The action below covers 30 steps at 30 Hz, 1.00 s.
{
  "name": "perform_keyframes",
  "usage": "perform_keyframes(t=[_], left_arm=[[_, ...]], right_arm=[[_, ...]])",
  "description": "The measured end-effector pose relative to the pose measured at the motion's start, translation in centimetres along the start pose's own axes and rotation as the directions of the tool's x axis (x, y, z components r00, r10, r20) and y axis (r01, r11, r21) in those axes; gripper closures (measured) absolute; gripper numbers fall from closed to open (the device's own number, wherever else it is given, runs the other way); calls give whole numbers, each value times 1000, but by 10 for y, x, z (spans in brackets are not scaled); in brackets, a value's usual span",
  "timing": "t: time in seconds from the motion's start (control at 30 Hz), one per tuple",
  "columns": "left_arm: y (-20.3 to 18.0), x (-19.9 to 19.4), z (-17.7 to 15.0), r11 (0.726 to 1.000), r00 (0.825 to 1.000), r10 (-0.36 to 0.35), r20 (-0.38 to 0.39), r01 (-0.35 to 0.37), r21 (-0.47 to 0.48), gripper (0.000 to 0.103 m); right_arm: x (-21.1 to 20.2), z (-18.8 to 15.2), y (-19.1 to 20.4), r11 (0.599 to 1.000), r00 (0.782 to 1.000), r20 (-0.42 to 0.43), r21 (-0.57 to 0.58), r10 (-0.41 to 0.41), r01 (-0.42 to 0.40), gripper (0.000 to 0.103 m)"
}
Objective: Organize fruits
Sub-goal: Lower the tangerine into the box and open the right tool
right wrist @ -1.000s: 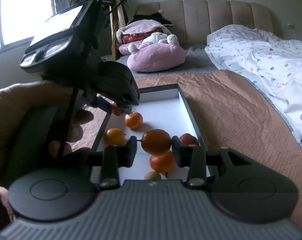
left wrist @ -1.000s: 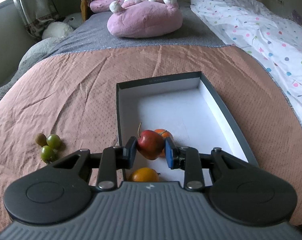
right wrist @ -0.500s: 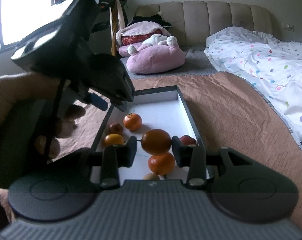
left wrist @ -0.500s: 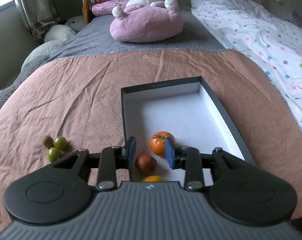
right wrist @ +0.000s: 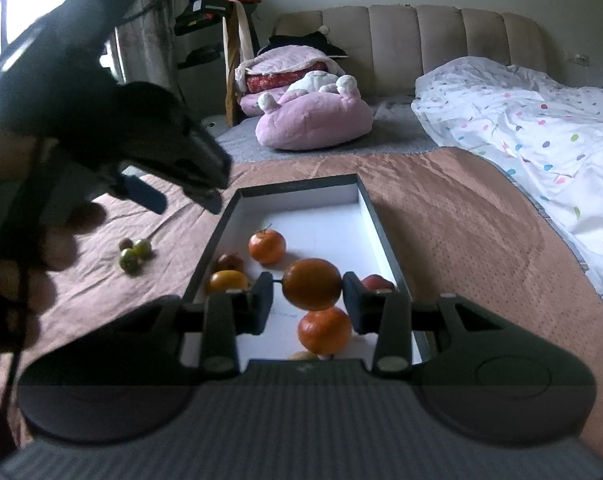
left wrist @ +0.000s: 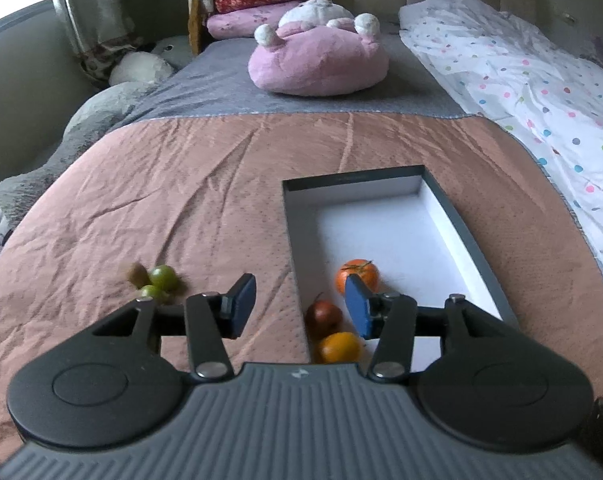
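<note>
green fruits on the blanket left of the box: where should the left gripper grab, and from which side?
Judging by the pictures, take one at a time. The green fruits lie touching in a cluster with a brown one on the pink blanket. Come from above with the open left gripper, closing across the widest part of the farther green one, whose far side is free.

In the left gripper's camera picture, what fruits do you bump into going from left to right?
Small brown fruit → round green fruit → dark red apple → bright orange tangerine with a stem, the last two inside the white-lined grey box.
</note>
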<state>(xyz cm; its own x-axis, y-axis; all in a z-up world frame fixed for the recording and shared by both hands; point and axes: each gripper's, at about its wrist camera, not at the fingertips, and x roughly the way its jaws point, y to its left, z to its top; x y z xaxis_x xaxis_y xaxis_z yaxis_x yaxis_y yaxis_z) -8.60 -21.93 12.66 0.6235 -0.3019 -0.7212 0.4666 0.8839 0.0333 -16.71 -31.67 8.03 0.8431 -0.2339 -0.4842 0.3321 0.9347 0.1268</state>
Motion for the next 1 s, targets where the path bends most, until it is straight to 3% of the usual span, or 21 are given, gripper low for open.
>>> perform_keyframes(t=[0.33, 1.0], left_arm=[[35, -24, -12, 999, 1000, 8, 10, -7, -35, 47], [90, -43, -27, 996, 1000, 14, 16, -13, -93, 47]], right_arm=[[2, 2, 5, 1000, 1000, -12, 6, 21, -21, 62], [46, 16, 26, 997, 995, -91, -71, -36, 30, 61]])
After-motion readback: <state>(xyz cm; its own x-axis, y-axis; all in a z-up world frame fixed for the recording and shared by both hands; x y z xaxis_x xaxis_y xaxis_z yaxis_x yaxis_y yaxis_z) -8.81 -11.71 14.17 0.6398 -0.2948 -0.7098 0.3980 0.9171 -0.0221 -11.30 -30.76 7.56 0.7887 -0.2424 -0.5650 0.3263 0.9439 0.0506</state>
